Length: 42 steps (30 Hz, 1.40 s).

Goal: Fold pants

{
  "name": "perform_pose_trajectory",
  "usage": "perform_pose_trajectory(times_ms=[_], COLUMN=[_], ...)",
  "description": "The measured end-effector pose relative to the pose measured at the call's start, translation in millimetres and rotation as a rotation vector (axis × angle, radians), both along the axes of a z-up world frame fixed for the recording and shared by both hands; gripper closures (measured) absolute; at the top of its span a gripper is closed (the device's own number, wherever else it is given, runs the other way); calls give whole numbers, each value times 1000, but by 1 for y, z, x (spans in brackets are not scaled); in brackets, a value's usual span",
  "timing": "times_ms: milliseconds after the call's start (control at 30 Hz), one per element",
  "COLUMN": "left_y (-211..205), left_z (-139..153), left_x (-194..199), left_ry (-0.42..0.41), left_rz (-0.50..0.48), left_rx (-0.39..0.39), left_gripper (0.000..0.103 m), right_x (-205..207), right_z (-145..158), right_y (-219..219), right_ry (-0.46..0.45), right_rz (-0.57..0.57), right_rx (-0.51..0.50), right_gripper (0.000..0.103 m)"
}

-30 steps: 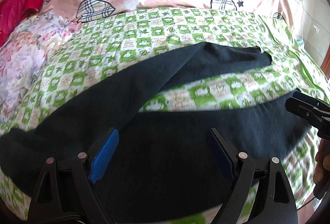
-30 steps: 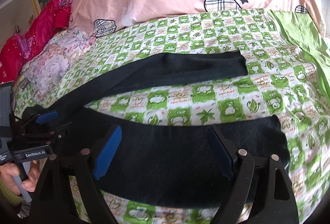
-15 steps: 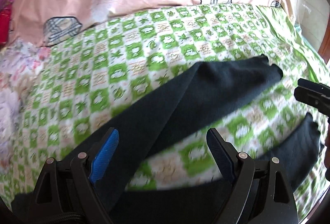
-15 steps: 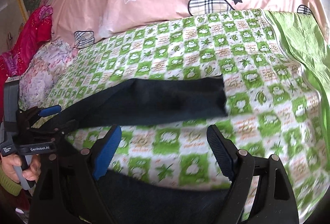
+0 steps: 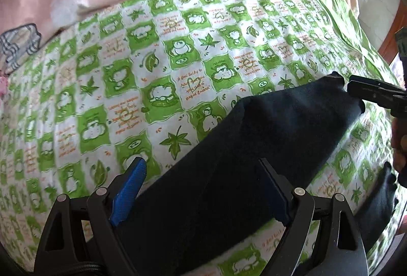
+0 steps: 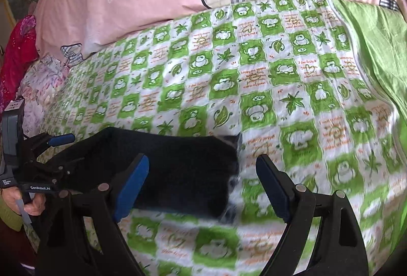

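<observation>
Both grippers, left (image 5: 201, 189) and right (image 6: 203, 187), have jaws apart over the far leg of the dark pants (image 5: 267, 136) on the checked bedspread (image 5: 152, 47), so we should pinch its hem squarely.

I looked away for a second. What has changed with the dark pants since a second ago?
Both grippers moved forward over the green checkered bedsheet, towards the far leg of the dark pants; the near leg has slipped almost out of view. Both jaws stay open, gripping nothing.

Black tongs (image 5: 203, 189) with blue pads (image 5: 128, 193), silver screws, white "GenRobot.AI" lettering.
</observation>
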<state>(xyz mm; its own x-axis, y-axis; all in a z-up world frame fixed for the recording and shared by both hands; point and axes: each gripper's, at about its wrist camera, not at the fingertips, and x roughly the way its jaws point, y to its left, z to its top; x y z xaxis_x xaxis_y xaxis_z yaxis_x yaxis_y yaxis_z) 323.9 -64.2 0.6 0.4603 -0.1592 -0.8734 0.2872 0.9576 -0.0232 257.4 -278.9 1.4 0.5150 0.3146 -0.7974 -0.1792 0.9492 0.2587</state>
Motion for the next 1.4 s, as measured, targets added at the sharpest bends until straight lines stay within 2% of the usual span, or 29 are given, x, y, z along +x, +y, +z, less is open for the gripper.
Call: perform_pose_trajectory(times_ms=[100,133,200,233,267,300,333,367,400,433,500,667,800,900,1067,1167,1400], left_y=[1,0,0,0,0,-1,-1,-2,-2,-3,-2,2,-1,-2,-9,-13,-20], left_z=[-9,-11,-14,-15,-15,-16,-16,-15,-14,-12,-5,25,48,56,56,52,37], left_x=[12,15,20,23,25,27,29,30,31,29,22,-14,-59,-92,-147,-171,-213], left_ry=[41,45,50,51,54,61,72,83,95,102,84,30,-13,-24,-20,-25,-26], left_rz=[8,10,8,6,1,-7,-17,-29,-41,-51,-59,-91,-126,-146,-180,-200,-240], left_rx=[-30,-31,-39,-50,-60,-72,-83,-96,-113,-127,-141,-215,-244,-275,-300,-306,-276], left_gripper=[16,16,23,26,33,44,50,64,78,83,92,94,94,94,94,94,94], right_x=[15,19,26,30,32,33,35,35,34,32,25,0,-29,-59,-110,-141,-201], right_z=[-9,-12,-16,-20,-22,-25,-26,-27,-27,-27,-22,6,28,34,36,38,35], right_y=[-2,-3,-4,-4,-5,-6,-9,-10,-11,-13,-16,-23,-30,-32,-33,-35,-30], right_ry=[11,13,23,31,34,37,41,44,47,46,28,-38,-96,-94,-129,-183,-233], right_rz=[14,18,21,24,23,18,15,15,17,20,31,66,139,185,224,224,258], right_rx=[-3,11,30,26,25,30,48,64,83,99,98,126,138,109,45,2,-70], right_gripper=[17,20,31,41,53,59,68,82,89,93,94,95,95,95,95,95,95])
